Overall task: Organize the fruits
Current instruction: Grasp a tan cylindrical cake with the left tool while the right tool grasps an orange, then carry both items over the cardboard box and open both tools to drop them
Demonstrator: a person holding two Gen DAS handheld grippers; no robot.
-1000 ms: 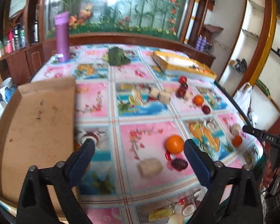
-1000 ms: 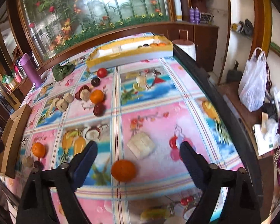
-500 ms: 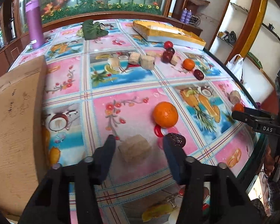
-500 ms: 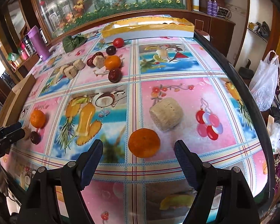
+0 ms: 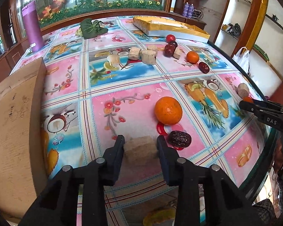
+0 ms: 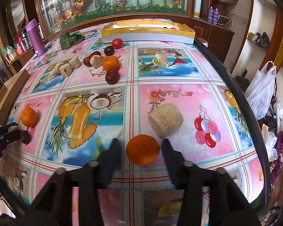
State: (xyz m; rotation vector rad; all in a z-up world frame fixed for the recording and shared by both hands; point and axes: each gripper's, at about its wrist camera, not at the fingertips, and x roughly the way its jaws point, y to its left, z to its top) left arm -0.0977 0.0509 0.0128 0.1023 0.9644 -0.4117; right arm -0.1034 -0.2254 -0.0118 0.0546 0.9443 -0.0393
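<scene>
Fruit-print surface point(image 5: 69, 79) with scattered produce | left gripper point(image 5: 140, 144) clamped against a tan block point(image 5: 140, 148), just near-left of the big orange point(image 5: 168, 110) | right gripper point(image 6: 140, 146) parted, straddling a second orange point(image 6: 142, 149) without contact | step: twin pickup | next: close right gripper, lift both toward yellow tray point(image 6: 147, 33).

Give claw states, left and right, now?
Left claw: shut on the tan block.
Right claw: open, fingers either side of the orange, not touching.
</scene>
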